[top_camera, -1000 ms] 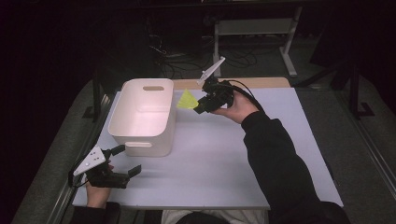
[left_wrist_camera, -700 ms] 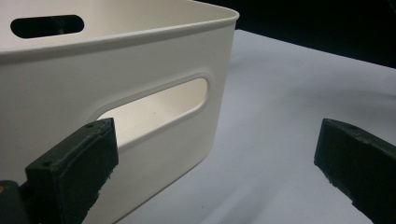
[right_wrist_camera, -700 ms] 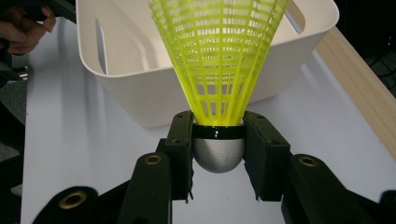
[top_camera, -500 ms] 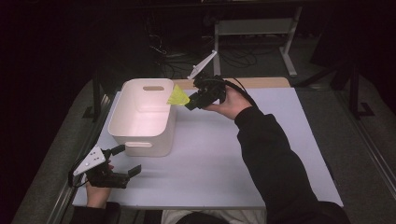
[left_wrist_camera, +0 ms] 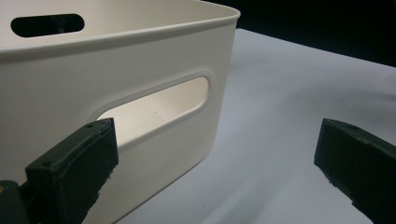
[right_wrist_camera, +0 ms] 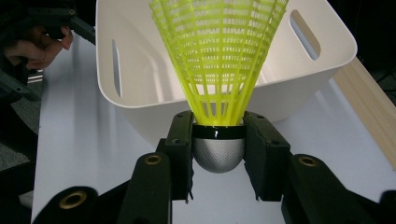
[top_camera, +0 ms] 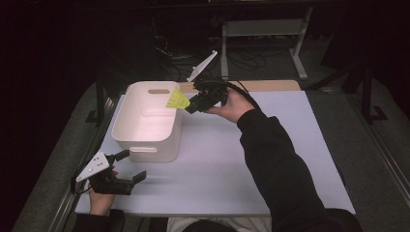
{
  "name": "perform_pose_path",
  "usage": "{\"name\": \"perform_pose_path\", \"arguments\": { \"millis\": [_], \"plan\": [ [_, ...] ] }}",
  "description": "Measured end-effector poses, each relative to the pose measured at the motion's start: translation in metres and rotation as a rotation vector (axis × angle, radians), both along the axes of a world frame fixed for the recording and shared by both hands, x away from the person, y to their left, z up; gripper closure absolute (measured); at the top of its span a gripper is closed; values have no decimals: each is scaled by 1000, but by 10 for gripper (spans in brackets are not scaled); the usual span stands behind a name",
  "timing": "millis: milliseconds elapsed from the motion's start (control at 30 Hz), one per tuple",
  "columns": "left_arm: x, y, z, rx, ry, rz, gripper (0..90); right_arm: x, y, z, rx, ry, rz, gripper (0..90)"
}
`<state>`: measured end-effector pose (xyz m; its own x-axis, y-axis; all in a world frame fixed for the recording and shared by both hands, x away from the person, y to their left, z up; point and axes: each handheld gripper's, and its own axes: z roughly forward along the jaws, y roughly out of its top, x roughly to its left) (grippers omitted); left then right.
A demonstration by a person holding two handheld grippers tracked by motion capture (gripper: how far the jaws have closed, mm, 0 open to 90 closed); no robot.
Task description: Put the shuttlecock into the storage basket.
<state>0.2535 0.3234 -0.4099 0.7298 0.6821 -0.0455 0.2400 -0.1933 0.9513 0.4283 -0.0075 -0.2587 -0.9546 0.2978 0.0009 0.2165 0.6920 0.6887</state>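
- The right gripper (right_wrist_camera: pixel 218 154) clamps a yellow shuttlecock (right_wrist_camera: pixel 218 60) by its silver cork, one jaw on each side. Gripping the hard base rather than the mesh skirt keeps the skirt from crushing.
- In the high view the shuttlecock (top_camera: pixel 177 99) hangs at the bin's (top_camera: pixel 126 126) far right corner, skirt leading over the rim, well above the table (top_camera: pixel 290 145). Judged from this, the bin is where it is meant to land.
- The right gripper (top_camera: pixel 192 105) is held almost level and angled toward the bin, so opening the jaws should let the shuttlecock slide forward and drop inside.
- The bin (right_wrist_camera: pixel 107 70) looks empty where its inside shows.
- The left gripper (top_camera: pixel 130 166) rests low on the table by the bin's near wall, jaws spread wide with nothing between them. Its own view shows the handle slot (left_wrist_camera: pixel 154 109) just ahead, so it seems parked ready to steady the bin (left_wrist_camera: pixel 116 60), yet it is not touching it.
- Next move, I'd judge: carry the shuttlecock further over the opening, then let go.
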Motion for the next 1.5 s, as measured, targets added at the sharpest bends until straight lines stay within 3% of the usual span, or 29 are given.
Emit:
{"name": "perform_pose_path", "arguments": {
  "millis": [833, 1500],
  "plan": [
    [0, 0, 0, 3, -2, 0, 0, 1, 36, 0, 15, 2, 59, 631],
    [0, 0, 0, -5, 1, -3, 0, -2, 64, -6, -12, 6, 102, 631]
  ]
}}
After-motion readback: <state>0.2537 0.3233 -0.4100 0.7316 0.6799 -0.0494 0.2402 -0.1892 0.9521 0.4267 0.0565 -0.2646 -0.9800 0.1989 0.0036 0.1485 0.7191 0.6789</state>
